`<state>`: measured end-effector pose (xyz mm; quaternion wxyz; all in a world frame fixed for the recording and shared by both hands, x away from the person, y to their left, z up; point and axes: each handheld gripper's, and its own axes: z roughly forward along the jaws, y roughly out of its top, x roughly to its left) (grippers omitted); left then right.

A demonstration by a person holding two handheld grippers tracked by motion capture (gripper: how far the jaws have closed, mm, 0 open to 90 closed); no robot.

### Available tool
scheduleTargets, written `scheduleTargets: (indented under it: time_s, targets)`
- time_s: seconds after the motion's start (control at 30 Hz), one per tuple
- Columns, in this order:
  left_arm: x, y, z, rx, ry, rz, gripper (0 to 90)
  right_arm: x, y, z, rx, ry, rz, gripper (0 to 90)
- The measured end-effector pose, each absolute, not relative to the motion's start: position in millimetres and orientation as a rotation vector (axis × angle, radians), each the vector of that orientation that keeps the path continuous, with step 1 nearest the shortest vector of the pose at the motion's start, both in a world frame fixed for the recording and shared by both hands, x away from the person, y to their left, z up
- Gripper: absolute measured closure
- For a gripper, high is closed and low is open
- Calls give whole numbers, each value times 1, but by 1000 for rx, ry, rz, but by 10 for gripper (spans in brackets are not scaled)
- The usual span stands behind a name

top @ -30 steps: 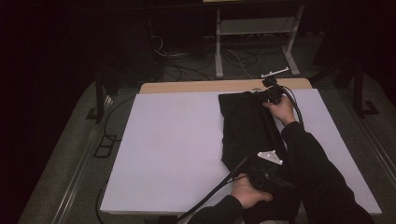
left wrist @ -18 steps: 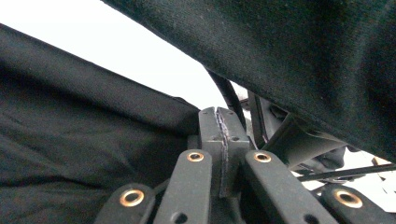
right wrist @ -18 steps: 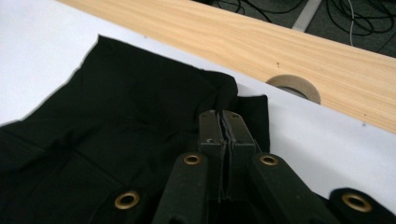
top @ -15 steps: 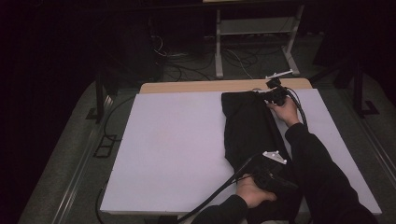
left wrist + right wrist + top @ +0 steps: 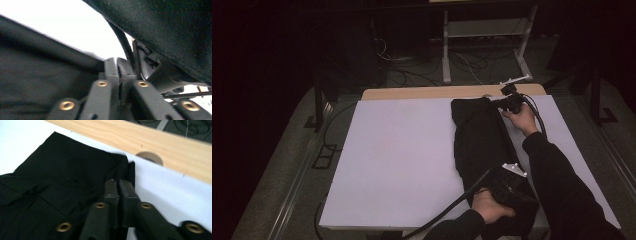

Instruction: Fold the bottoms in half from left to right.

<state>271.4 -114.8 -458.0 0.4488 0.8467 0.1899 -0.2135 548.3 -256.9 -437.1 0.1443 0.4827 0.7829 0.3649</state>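
Since the earlier frame both grippers' jaws have just been opening: left gripper [image 5: 510, 186] and right gripper [image 5: 510, 102] still pinch opposite ends of the black garment [image 5: 479, 140], its long axis running between them.

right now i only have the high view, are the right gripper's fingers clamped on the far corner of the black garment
observer: The right gripper has just been opening. There is only a thin slit between its fingers. Their tips sit at the black garment corner, and I cannot tell if cloth is in the slit.
operator: and the left one
observer: The left gripper has its fingers closed together, with a fold of the garment running up to their tips.
operator: anything past that far corner
observer: A half-round notch is cut in the wooden strip, just beyond the corner.
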Motion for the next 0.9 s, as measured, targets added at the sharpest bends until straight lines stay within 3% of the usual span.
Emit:
scheduleTargets:
  time_s: [0.03, 0.1, 0.2, 0.23, 0.3, 0.37, 0.4, 0.43, 0.47, 0.53, 0.57, 0.9]
  targets:
    - [270, -116, -457, 2064, 438, -576, 798, 547, -260, -437, 1454, 2248, 1059, 739]
    - [268, -116, -455, 2060, 425, -578, 766, 546, -262, -436, 1477, 2240, 1072, 709]
    - [263, -115, -448, 2051, 381, -573, 614, 540, -268, -428, 1546, 2211, 1080, 597]
    - [262, -113, -446, 2046, 379, -570, 614, 540, -268, -428, 1546, 2211, 1080, 597]
    - [261, -109, -442, 2039, 375, -565, 523, 534, -270, -420, 1556, 2185, 1099, 491]
    - [262, -104, -438, 2028, 375, -549, 456, 532, -270, -417, 1548, 2183, 1100, 443]
    - [263, -101, -436, 2020, 378, -536, 421, 527, -269, -413, 1544, 2183, 1118, 366]
    - [264, -98, -434, 2013, 385, -521, 421, 527, -269, -413, 1544, 2183, 1118, 366]
    - [265, -94, -432, 2008, 390, -505, 352, 523, -268, -409, 1531, 2193, 1125, 261]
    - [267, -87, -427, 2001, 403, -471, 331, 521, -267, -407, 1520, 2200, 1126, 229]
    - [270, -78, -423, 1991, 422, -417, 278, 518, -264, -404, 1491, 2216, 1146, 156]
    - [281, -41, -407, 1982, 459, -216, 126, 507, -253, -390, 1420, 2249, 1175, 19]
